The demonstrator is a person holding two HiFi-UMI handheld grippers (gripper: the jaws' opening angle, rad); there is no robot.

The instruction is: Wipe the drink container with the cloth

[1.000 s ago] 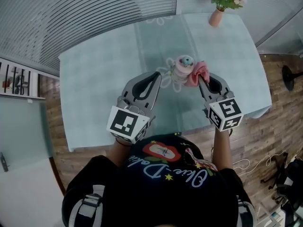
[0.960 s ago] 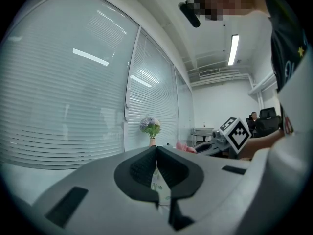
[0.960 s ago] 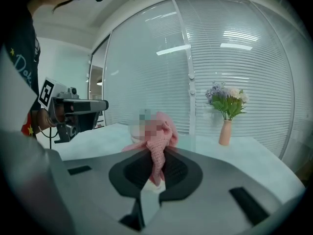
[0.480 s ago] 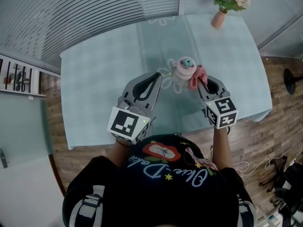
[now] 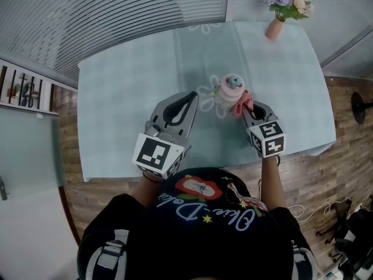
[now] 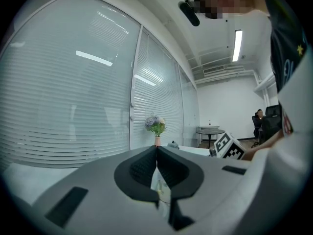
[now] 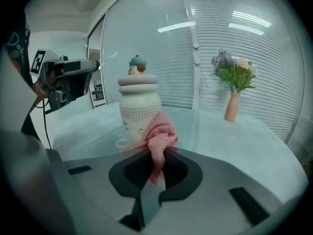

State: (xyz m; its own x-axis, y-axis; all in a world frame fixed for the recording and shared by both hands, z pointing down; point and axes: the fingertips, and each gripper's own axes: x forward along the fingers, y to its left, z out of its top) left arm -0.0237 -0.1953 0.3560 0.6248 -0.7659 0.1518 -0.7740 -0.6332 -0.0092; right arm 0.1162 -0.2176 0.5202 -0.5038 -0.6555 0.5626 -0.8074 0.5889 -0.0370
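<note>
The drink container (image 5: 231, 88), a cream bottle with a pink collar and a teal knob on its lid, stands upright near the middle of the table; it also fills the centre of the right gripper view (image 7: 139, 102). A pink cloth (image 7: 158, 140) is pinched in my right gripper (image 5: 244, 106), and its bunched end lies against the bottle's lower right side (image 5: 243, 101). My left gripper (image 5: 194, 96) hovers to the left of the bottle with its jaws together and nothing between them (image 6: 156, 149).
A pale green cloth covers the table (image 5: 116, 109). A small peach vase of flowers (image 5: 276, 23) stands at the far right corner. Slatted blinds run behind the table, and wooden floor (image 5: 326, 174) shows to the right.
My right gripper has drawn back toward me and a little left with the cloth, so less pink shows beside the bottle. The left gripper has stayed where it was.
</note>
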